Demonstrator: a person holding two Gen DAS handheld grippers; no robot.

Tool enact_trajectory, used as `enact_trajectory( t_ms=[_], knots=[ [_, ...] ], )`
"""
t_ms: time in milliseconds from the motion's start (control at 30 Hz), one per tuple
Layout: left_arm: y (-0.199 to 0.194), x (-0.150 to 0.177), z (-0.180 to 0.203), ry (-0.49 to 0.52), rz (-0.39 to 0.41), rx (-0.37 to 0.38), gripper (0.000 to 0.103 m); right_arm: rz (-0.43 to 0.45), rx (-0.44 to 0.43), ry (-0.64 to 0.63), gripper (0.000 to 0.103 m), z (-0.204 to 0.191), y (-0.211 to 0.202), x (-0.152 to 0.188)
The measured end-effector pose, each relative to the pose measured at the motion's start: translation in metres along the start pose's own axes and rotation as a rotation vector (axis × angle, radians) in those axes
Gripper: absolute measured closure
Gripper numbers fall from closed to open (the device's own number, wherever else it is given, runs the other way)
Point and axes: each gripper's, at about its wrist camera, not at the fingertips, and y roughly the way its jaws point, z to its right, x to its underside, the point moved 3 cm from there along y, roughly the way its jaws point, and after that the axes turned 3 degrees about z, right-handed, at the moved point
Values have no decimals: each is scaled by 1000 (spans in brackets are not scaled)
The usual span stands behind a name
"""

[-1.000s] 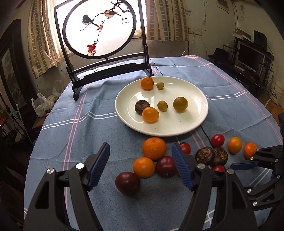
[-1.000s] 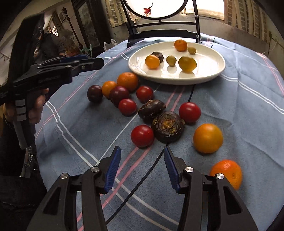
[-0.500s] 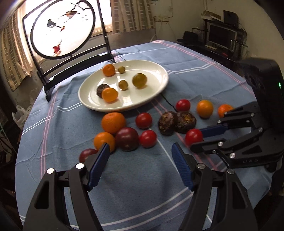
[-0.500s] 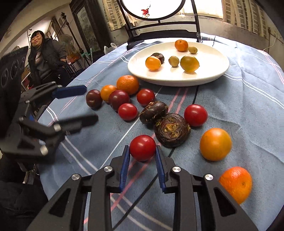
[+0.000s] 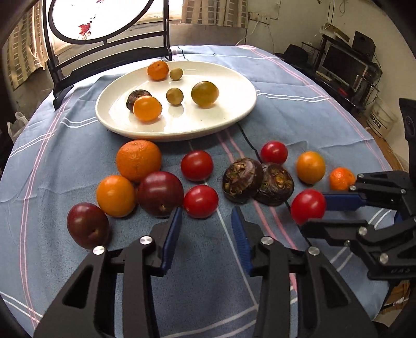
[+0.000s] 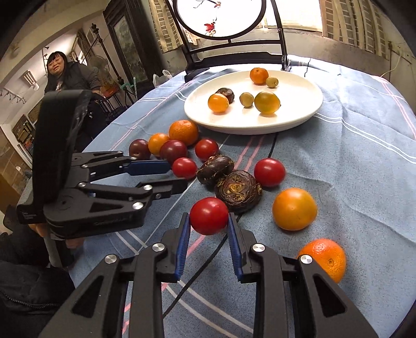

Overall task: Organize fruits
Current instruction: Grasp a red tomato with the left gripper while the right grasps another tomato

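Note:
My right gripper point(image 6: 208, 218) is shut on a red tomato point(image 6: 209, 215), seen from the side in the left wrist view as the right gripper point(image 5: 314, 213) with the tomato point(image 5: 308, 206) in it. My left gripper point(image 5: 206, 212) hangs low over the blue cloth, its jaws closing. A second red tomato point(image 5: 200, 201) sits right at its tips, and the pads do not press it. The white plate point(image 5: 234, 117) holds several small fruits. Loose oranges point(image 5: 138, 160), plums point(image 5: 160, 193), tomatoes point(image 5: 196, 165) and two dark brown fruits point(image 5: 243, 180) lie in front of it.
A black stand with a round painted screen point(image 6: 218, 18) stands behind the plate. A thin black cable point(image 6: 271, 145) runs across the cloth under the fruit. A person point(image 6: 70, 75) sits beyond the table's left edge. A shelf with a monitor point(image 5: 343, 65) is at the right.
The right gripper closed on the red tomato and keeps hold of it. The left gripper sank and came closer to the loose fruit, and its jaws narrowed around a tomato.

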Motion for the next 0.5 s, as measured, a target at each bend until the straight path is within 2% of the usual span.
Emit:
enact_trajectory(
  t_ms=[267, 500],
  knots=[
    [14, -13, -3, -37, 5, -30, 72, 1, 0, 2, 74, 3, -2, 3],
    [6, -8, -4, -21, 8, -35, 74, 2, -4, -9, 74, 1, -5, 3]
  ],
)
